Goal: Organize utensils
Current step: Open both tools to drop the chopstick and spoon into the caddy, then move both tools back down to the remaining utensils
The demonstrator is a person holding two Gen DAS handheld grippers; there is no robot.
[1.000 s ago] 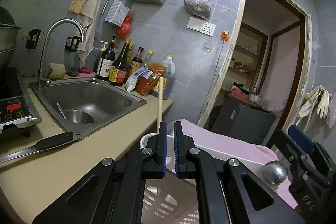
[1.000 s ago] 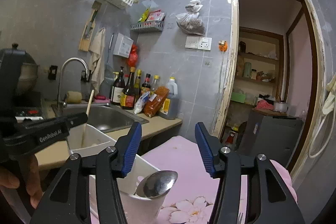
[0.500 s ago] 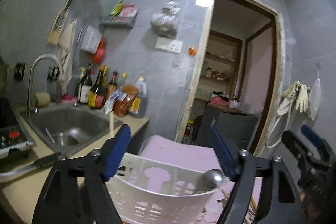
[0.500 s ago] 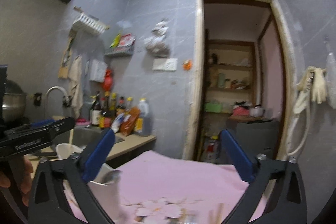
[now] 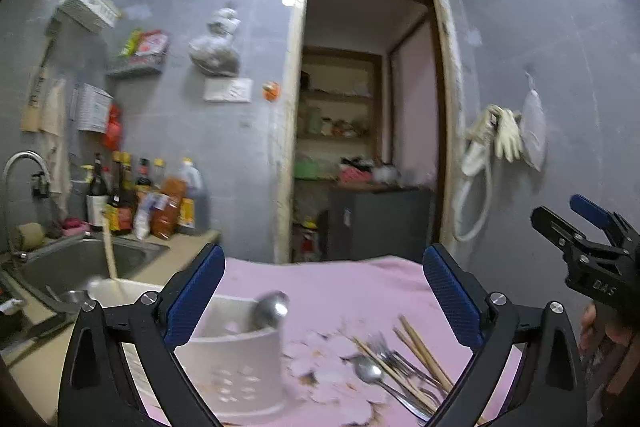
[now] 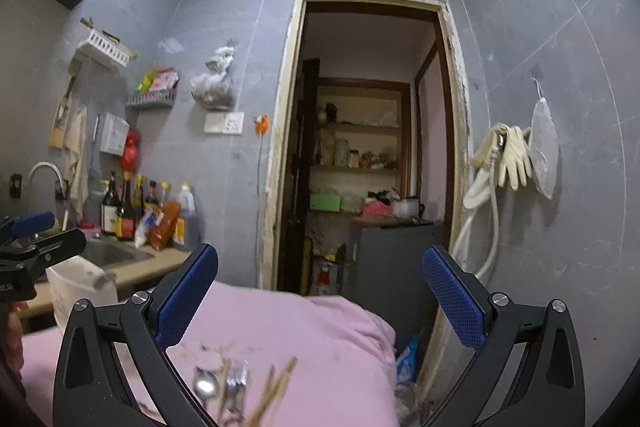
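One holder (image 5: 236,367) — one ladle (image 5: 270,309); two wide claws, left opening.

A: So what've you got in front of you, counted?

B: You've got one white holder (image 5: 236,367) with one ladle (image 5: 270,309) and one wooden stick (image 5: 109,255) in it. On the pink cloth (image 5: 340,291) there's one loose spoon (image 5: 370,373). Chopsticks (image 5: 420,351) and forks (image 5: 394,355)? Too blurry to count.

A: Grippers?

B: Two: your left gripper (image 5: 324,303) and your right gripper (image 6: 320,301).
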